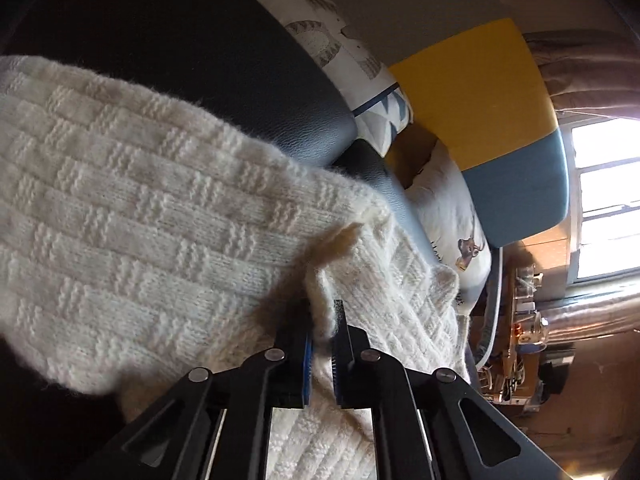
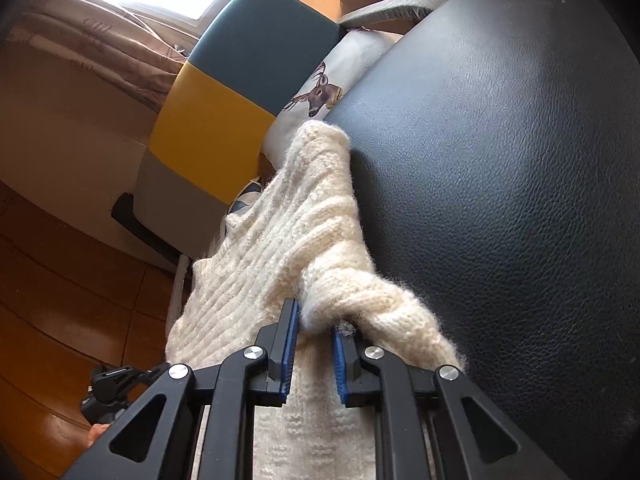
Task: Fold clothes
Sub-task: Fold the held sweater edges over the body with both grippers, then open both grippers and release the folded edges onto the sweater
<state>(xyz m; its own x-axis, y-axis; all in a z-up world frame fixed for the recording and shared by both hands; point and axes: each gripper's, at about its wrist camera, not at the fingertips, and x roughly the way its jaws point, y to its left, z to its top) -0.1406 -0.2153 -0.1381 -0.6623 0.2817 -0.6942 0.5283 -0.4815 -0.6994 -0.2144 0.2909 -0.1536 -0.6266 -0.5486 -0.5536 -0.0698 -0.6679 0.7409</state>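
Black grained leather of a sofa (image 2: 500, 160) fills most of the right wrist view, its bare seat stretching wide beside a cream knitted sweater (image 1: 140, 208) that lies over the seat's edge, with a yellow, blue and grey chair (image 1: 480, 92) and printed cushions (image 1: 452, 216) close behind. Only the left wrist view shows the sweater's basket-weave panel spread flat. The left gripper (image 1: 320, 320) pinches a fuzzy fold, and the right gripper (image 2: 316, 320) clamps a bunched ribbed edge.
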